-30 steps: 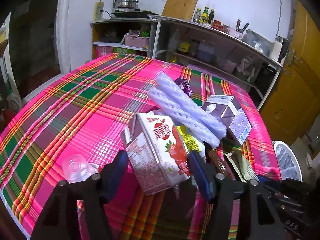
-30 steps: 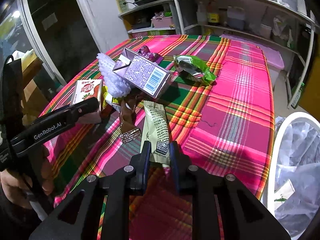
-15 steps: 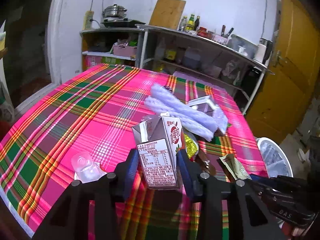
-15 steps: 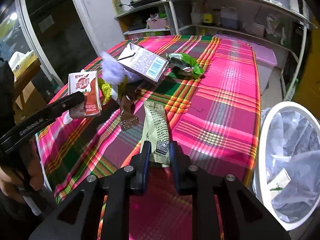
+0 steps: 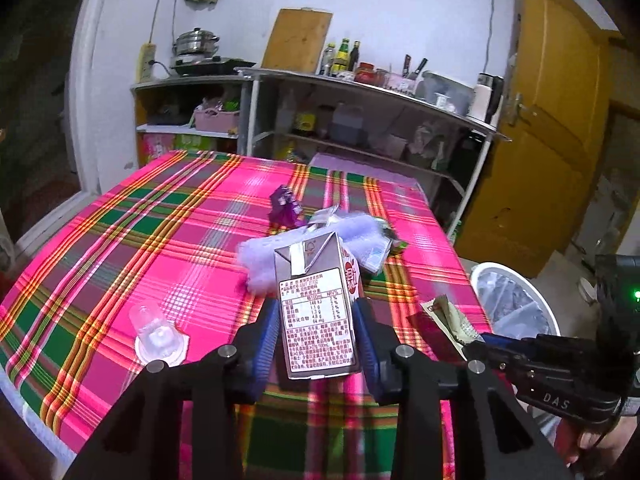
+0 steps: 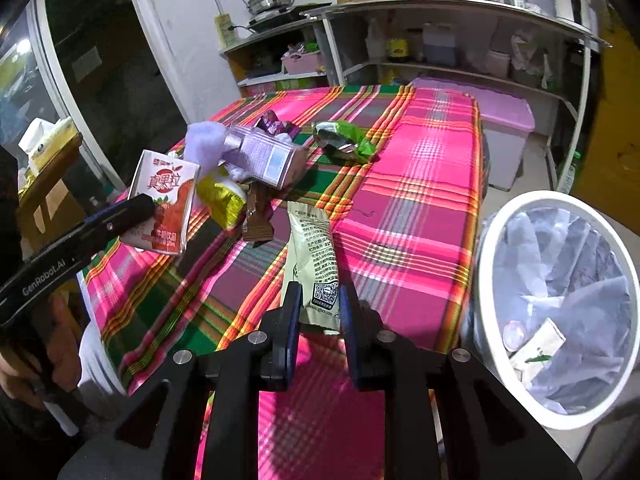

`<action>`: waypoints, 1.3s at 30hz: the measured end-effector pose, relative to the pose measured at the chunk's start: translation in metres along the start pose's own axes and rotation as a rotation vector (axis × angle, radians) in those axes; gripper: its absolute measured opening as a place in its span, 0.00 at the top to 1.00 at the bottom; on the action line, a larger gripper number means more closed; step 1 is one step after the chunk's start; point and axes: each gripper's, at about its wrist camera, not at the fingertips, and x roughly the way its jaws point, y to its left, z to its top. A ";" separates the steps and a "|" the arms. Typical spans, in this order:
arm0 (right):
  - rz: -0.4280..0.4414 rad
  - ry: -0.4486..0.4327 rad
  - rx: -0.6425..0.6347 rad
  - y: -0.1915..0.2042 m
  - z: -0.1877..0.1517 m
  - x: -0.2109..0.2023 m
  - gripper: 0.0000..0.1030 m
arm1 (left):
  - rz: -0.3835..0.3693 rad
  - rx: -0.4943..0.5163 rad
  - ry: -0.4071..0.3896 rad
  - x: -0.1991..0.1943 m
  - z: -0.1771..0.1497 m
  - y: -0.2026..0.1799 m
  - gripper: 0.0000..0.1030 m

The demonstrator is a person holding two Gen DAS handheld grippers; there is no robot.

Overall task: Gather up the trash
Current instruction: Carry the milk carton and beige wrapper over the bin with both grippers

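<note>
Above plaid table [image 5: 168,240], upright carton [image 5: 318,312], tool-clamped [image 5: 316,338].

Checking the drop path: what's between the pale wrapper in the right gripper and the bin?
Right wrist view: only bare plaid tablecloth and the table edge lie between the pale wrapper and the white bin.
</note>
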 end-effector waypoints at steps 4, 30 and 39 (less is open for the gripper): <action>-0.004 -0.018 0.009 -0.002 -0.003 -0.012 0.80 | -0.023 0.020 -0.003 -0.006 -0.001 -0.011 0.64; -0.142 -0.137 0.148 -0.066 -0.022 -0.085 0.80 | -0.199 0.158 0.036 0.008 0.000 -0.103 0.64; -0.213 -0.163 0.227 -0.105 -0.031 -0.104 0.80 | -0.277 0.214 0.052 0.024 0.004 -0.146 0.64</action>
